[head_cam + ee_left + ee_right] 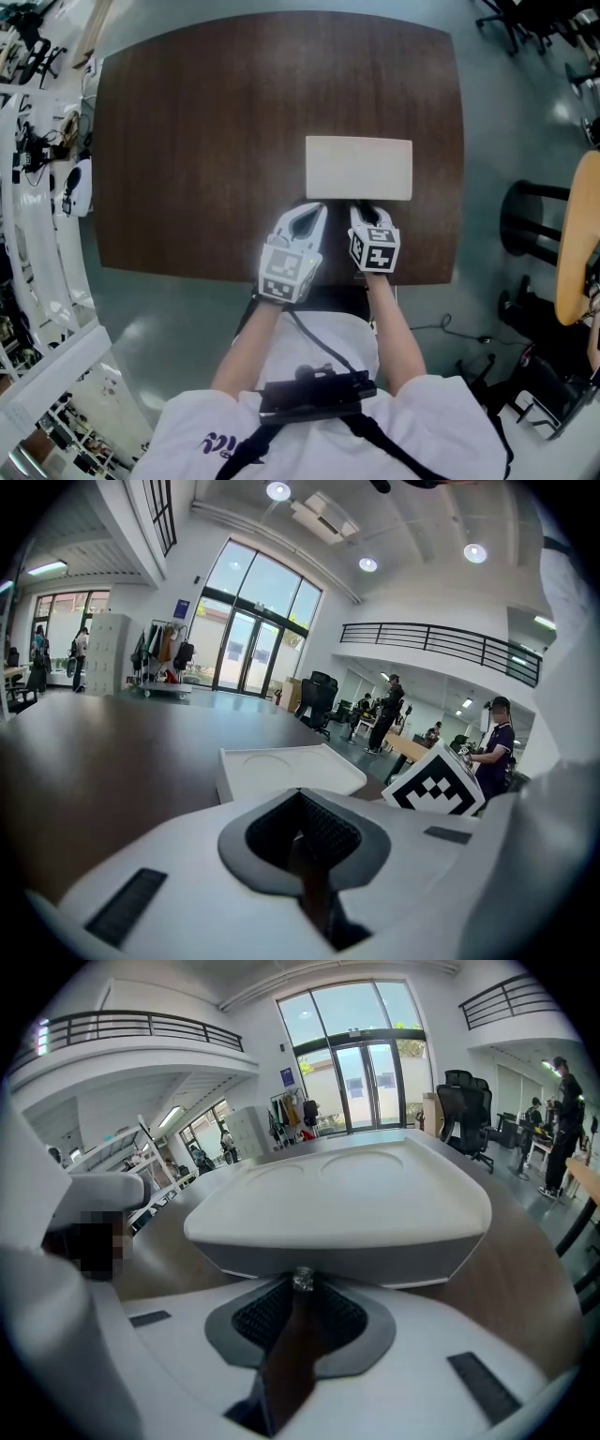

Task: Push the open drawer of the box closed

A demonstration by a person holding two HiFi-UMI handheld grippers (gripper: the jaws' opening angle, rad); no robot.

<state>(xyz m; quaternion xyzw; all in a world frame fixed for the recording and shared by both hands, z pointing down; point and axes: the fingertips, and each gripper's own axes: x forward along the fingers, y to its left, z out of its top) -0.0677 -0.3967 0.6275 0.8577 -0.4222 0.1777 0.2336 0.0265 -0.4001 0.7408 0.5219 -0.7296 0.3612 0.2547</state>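
Note:
A flat white box (359, 168) lies on the dark brown table (187, 141), a little right of centre. My right gripper (367, 208) meets the middle of the box's near face. In the right gripper view a small clear knob (302, 1281) on the grey drawer front (347, 1262) sits right at the jaw tips (300, 1296), with only a thin slit between them. The drawer front does not stick out noticeably under the white lid (347, 1194). My left gripper (315, 208) is shut and empty beside the box's near left corner; the box (286, 769) lies just ahead of it (302, 806).
The table's near edge (234, 275) runs just under both grippers. Black stools and a wooden chair (574, 239) stand to the table's right, and white racks (37, 216) to its left. People stand far off in the hall (384, 714).

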